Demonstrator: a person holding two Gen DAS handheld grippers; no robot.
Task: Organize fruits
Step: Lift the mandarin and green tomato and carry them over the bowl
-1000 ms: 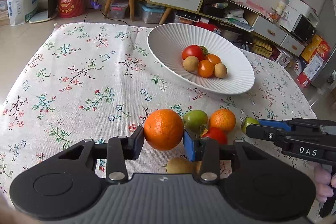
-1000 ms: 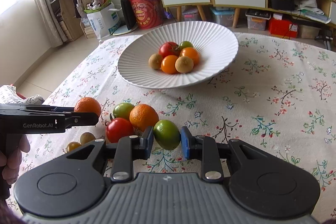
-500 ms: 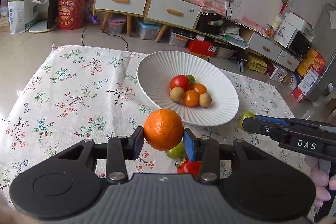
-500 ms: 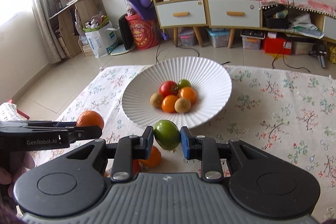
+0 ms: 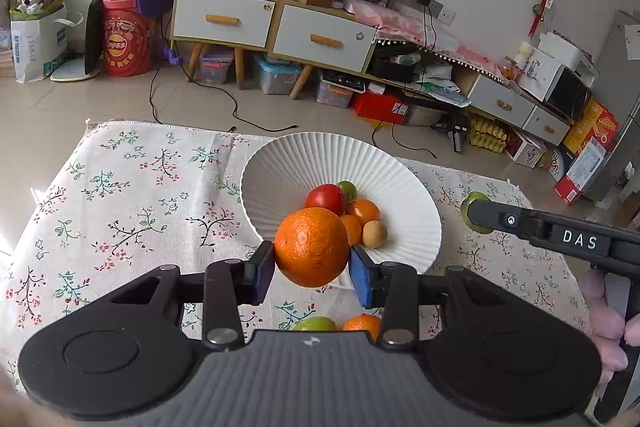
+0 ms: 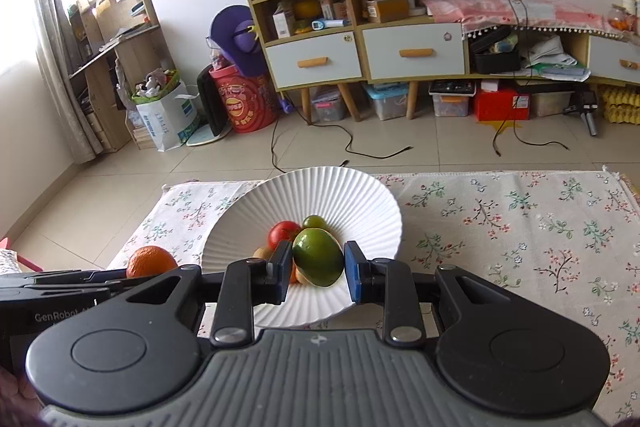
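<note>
My left gripper (image 5: 312, 269) is shut on a large orange (image 5: 311, 246) and holds it in the air at the near rim of the white ribbed bowl (image 5: 280, 171). My right gripper (image 6: 318, 267) is shut on a green lime (image 6: 318, 257) and holds it above the same bowl (image 6: 360, 203). The bowl holds a red tomato (image 5: 325, 198), small oranges (image 5: 363, 211), a green fruit (image 5: 348, 189) and a brown round fruit (image 5: 374, 233). The right gripper also shows in the left wrist view (image 5: 476, 217), the left one in the right wrist view (image 6: 132, 273).
A green fruit (image 5: 314, 323) and a small orange (image 5: 362, 323) lie on the floral tablecloth (image 5: 120, 195) below my left gripper. Beyond the table's far edge are the tiled floor, cables and a cabinet (image 5: 272, 27).
Both grippers have lifted their fruit off the cloth and carried it up and forward to the bowl. The fruits left on the cloth have dropped low in the views.
</note>
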